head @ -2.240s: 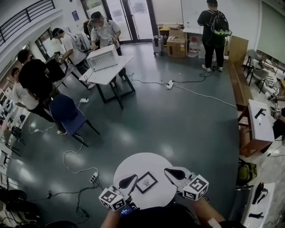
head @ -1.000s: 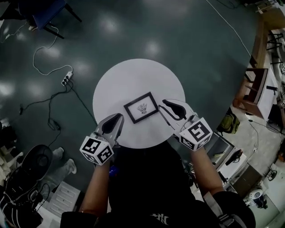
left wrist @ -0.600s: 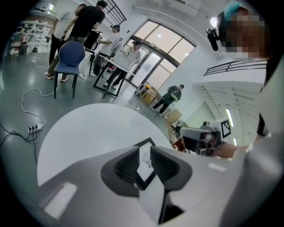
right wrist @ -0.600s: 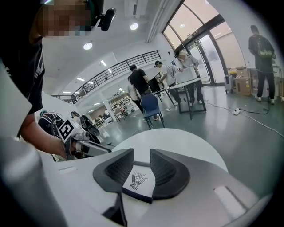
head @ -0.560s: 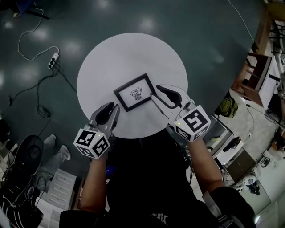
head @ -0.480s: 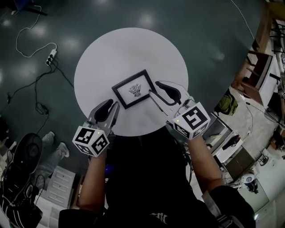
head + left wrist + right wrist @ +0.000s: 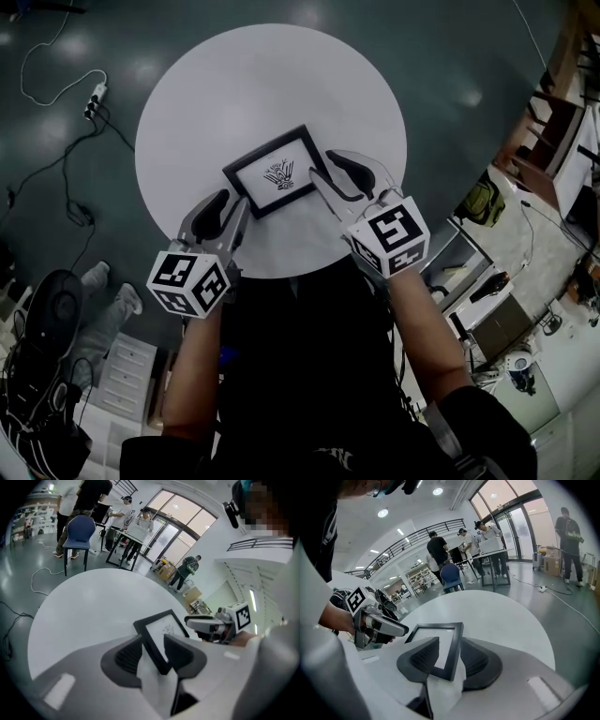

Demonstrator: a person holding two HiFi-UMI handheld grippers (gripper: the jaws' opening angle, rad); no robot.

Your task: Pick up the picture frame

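A black picture frame [image 7: 277,172] with a small drawing lies flat on the round white table [image 7: 272,75]. My left gripper [image 7: 234,200] is at the frame's near left corner. In the left gripper view the frame's [image 7: 161,627] black edge runs between the left gripper's [image 7: 152,651] jaws. My right gripper [image 7: 326,167] is at the frame's right side. In the right gripper view the frame's [image 7: 433,641] right edge lies between the right gripper's [image 7: 449,656] jaws. Both pairs of jaws have just been opening and stand wide, not pressing on the frame.
A power strip [image 7: 92,92] with its cable lies on the dark floor to the left of the table. A green bag [image 7: 481,202] and shelving stand to the right. Far off, people stand around tables and a blue chair [image 7: 79,527].
Both grippers have come down to the table and onto the frame's edges. Their jaws have spread wider. The head view has tilted down, so the table sits higher in it.
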